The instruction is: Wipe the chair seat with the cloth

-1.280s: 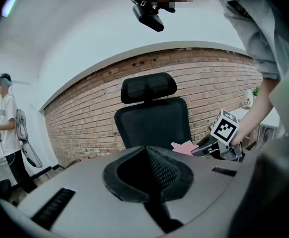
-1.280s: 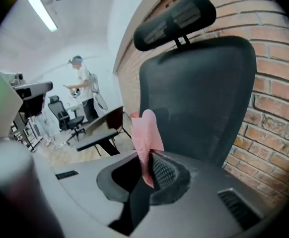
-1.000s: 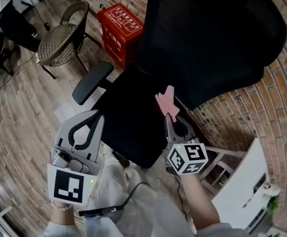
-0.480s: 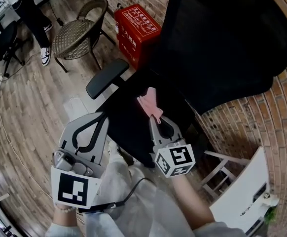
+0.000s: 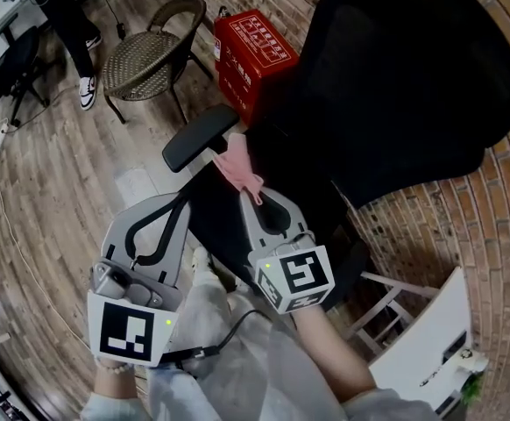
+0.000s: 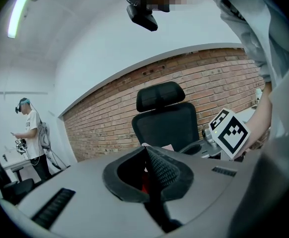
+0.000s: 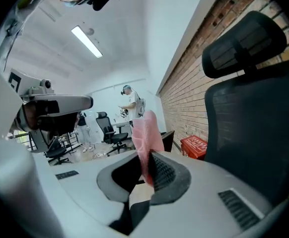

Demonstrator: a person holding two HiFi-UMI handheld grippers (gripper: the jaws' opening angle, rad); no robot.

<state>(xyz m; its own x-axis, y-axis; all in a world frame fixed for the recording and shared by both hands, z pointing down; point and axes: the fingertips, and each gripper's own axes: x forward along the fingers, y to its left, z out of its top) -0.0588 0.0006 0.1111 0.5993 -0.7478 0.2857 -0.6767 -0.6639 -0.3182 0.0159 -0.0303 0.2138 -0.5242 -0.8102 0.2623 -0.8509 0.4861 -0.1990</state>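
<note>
Right gripper [image 7: 148, 156]: its fingers are pressed together on the pink cloth [image 7: 147, 130], which stands up out of the tips as a bunched tuft.
Left gripper [image 6: 147, 151]: fingers pressed together with nothing pinched, held low at the front left of the chair.
Cloth position: over the left part of the black chair seat [image 5: 218, 231], just beside the armrest [image 5: 198, 137]; no view shows whether it touches the seat.
Step in hand: probably a wiping pass near the seat's left edge, or the approach to one.
Next move: it likely calls for turning the tuft down onto the seat, pressing lightly and dragging across toward the backrest [image 5: 404, 77], keeping clear of the armrest.
Head view alone: shows both grippers over the seat, the red box [image 5: 255, 51] and the wicker chair [image 5: 139, 55] behind.
Gripper views alone: show the grip itself. The right one shows the cloth clamped between ribbed pads, and the left one shows the chair upright against the brick wall and a person [image 6: 33, 133] standing far off.
</note>
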